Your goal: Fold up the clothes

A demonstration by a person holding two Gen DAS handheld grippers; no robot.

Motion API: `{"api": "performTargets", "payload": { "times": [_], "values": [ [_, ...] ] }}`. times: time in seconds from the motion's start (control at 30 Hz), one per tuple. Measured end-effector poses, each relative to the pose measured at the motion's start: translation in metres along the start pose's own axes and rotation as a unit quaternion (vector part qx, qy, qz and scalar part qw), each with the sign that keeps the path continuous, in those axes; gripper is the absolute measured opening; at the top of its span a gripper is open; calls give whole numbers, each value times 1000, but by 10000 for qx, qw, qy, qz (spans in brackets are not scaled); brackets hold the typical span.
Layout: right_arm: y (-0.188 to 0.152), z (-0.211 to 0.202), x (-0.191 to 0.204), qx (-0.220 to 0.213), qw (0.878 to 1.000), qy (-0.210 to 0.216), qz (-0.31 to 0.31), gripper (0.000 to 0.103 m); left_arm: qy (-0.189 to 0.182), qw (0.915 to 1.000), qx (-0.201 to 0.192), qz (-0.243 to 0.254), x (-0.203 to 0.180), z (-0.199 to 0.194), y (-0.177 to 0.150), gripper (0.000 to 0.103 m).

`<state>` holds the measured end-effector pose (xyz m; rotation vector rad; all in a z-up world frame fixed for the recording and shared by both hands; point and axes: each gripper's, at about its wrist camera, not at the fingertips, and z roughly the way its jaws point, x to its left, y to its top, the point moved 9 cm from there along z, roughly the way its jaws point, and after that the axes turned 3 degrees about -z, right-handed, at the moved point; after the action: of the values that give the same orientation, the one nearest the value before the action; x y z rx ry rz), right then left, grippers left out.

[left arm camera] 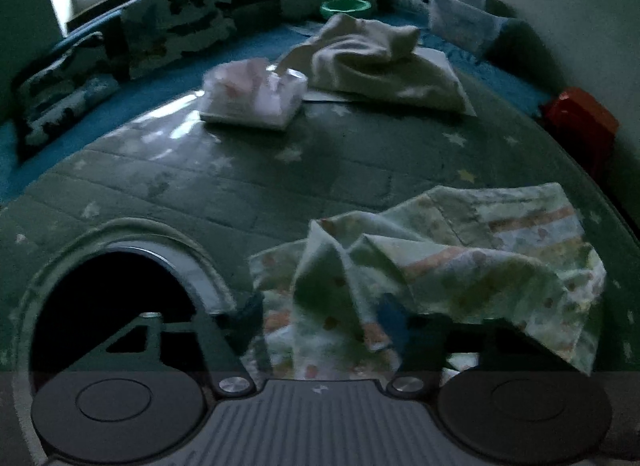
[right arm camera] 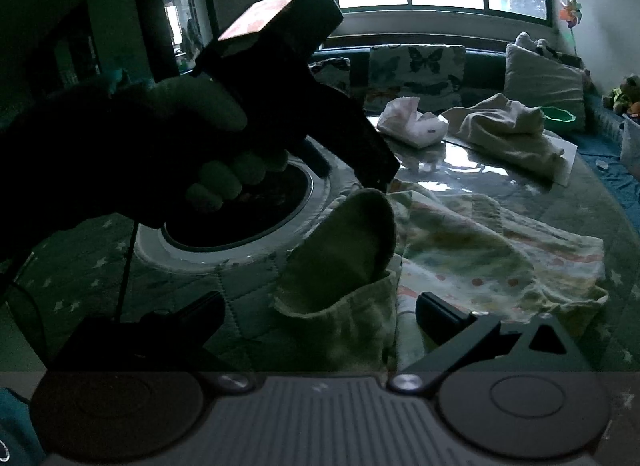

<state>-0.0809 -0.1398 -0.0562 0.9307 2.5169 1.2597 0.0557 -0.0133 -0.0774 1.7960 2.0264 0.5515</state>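
A pale patterned cloth with dots and orange stripes lies crumpled on the green star-print table cover. My left gripper is shut on a raised fold of it, the cloth bunched between the two fingers. In the right wrist view a gloved hand holds that left gripper, and the patterned cloth rises to its tip. My right gripper stands open, with a hanging edge of the cloth between its spread fingers but not pinched.
A cream garment pile and a pink-white bundle lie further back. A round dark opening sits in the table beside the cloth. Cushions, a green bowl and a red stool ring the table.
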Motion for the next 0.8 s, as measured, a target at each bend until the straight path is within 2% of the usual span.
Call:
{"api": "performTargets", "payload": {
  "times": [0.03,0.1,0.2,0.33,0.5,0.8],
  "values": [
    [0,0,0,-4,10000,-1,7,102,-115,9999,29,-6,-1,1,-2,29],
    [1,-3,-2,-35,10000,-10,29,102,-323,9995,44,-33,-2,0,-5,17],
    [4,-10,-4,-131,9999,-38,83,102,-439,9990,-46,14,-1,-6,-11,10],
    [9,-20,-8,-258,9995,-77,155,102,-474,9988,-101,-9,9,-16,-23,6],
    [19,-28,-21,-450,9982,-327,229,102,-479,9987,-186,27,22,-30,-41,4],
    [33,19,-67,-159,9948,-961,280,92,-399,9990,-188,9,47,-50,-71,4]
  ]
}}
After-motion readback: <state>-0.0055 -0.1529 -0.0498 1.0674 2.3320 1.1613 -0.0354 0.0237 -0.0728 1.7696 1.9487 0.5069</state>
